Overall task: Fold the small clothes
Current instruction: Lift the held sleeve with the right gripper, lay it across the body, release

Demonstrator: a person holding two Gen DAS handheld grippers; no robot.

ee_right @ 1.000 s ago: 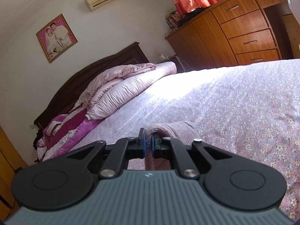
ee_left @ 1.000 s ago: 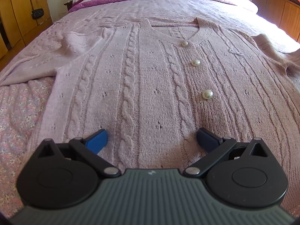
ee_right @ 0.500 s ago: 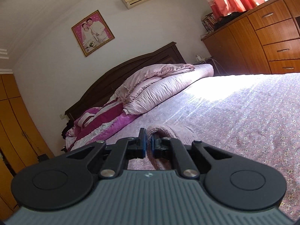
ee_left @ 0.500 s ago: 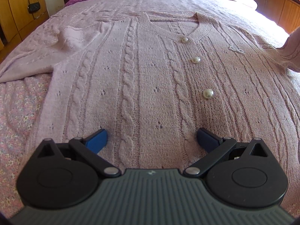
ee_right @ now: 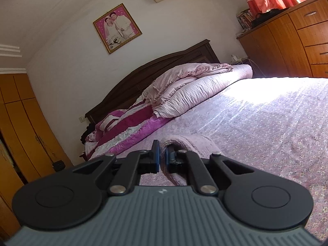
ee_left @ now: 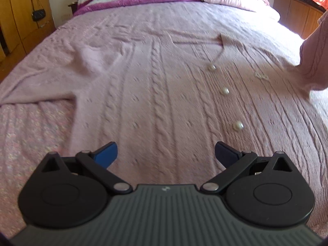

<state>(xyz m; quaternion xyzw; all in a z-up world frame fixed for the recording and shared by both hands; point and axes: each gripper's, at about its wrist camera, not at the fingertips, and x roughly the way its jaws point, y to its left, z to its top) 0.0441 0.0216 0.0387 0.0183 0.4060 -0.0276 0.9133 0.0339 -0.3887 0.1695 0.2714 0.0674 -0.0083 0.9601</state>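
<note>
right gripper lifts a sleeve of the pink cardigan

a pale pink cable-knit cardigan (ee_left: 164,94) with three pearl buttons (ee_left: 225,91) lies spread flat, front up, on a bed covered by a pink floral bedspread (ee_left: 30,135). its one sleeve stretches flat toward the left edge of the bed, while the other sleeve (ee_left: 315,61) rises off the surface at the far right of the left wrist view.

the left gripper (ee_left: 166,153) hovers over the cardigan's lower hem with its blue-padded fingers (ee_left: 106,153) spread wide apart and nothing between them.

the right gripper (ee_right: 162,160) is closed tight on a fold of the pink knit fabric, which bunches up between and beyond its pads. past it lie a pink checked quilt (ee_right: 194,90) and a magenta blanket (ee_right: 131,129) against a dark wooden headboard (ee_right: 164,61).
</note>
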